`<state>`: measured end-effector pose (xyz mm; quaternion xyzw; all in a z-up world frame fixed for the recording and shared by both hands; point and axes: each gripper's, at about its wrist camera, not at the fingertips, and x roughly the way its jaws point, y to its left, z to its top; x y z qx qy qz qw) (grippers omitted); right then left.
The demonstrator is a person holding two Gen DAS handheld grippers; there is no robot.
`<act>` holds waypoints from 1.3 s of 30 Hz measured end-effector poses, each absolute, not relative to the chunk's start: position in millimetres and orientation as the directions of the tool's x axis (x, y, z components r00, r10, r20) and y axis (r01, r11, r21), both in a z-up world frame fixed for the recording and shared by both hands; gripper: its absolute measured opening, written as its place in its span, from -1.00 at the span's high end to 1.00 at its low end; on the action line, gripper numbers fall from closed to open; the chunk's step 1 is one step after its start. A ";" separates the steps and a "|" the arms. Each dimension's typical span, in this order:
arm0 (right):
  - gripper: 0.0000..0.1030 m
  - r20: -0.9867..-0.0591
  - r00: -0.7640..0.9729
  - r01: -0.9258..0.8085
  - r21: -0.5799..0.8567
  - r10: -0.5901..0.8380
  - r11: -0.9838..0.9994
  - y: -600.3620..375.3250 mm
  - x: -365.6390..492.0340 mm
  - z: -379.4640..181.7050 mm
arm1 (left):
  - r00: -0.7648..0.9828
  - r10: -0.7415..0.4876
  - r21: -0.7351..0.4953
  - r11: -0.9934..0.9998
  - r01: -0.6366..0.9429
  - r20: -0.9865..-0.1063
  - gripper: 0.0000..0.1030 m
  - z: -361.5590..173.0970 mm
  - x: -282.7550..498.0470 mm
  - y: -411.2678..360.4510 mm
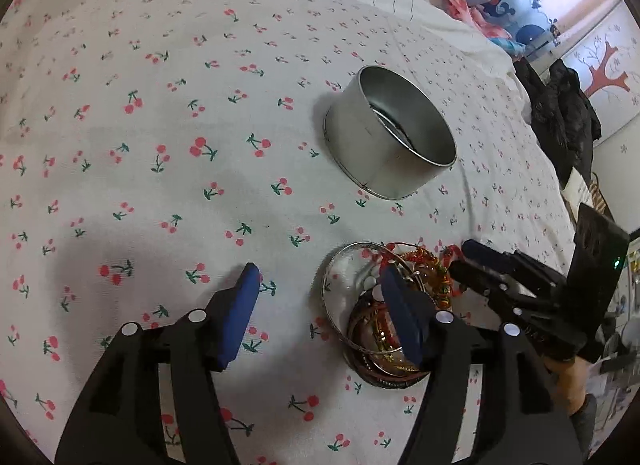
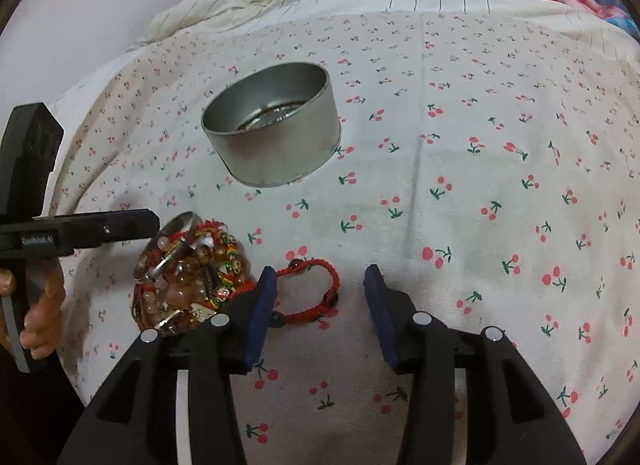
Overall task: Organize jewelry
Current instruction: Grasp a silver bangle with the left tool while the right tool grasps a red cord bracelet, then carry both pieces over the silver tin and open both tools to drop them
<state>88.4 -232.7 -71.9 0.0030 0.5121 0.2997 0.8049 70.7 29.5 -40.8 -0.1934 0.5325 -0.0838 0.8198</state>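
- One round metal tin (image 2: 272,125) is seen upright on the cherry-print sheet (image 2: 480,225), lid off; something dark lies inside, not identifiable.
- One pile of jewelry (image 2: 192,277) is heaped on the sheet nearer than the tin, well apart from it: bangles and beads, too tangled to be counted.
- One red braided bracelet (image 2: 320,289) lies just beside the pile.
- Left gripper (image 1: 320,293): jaws spread, nothing pinched; one pad overlaps the pile.
- Right gripper (image 2: 320,281): jaws spread, red braided bracelet partly between them, not clamped.
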 end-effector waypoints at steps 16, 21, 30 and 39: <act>0.84 -0.759 0.425 -0.450 0.296 0.493 0.843 -243.1 80.7 -37.6 | 0.462 -0.358 -0.403 0.915 0.001 -0.811 0.96 -16.7 59.7 22.6; 0.84 -0.725 0.450 -0.440 0.329 0.522 0.836 -247.9 82.2 -26.8 | 0.473 -0.395 -0.441 0.897 0.015 -0.788 0.96 -10.1 57.6 24.9; 0.84 -0.663 0.492 -0.444 0.367 0.564 0.818 -243.2 92.0 -1.0 | 0.538 -0.402 -0.426 0.901 0.087 -0.741 0.96 27.4 64.2 9.0; 0.84 -0.594 0.551 -0.444 0.385 0.586 0.809 -236.8 126.0 31.7 | 0.583 -0.373 -0.406 0.910 0.081 -0.722 0.96 47.6 111.9 7.3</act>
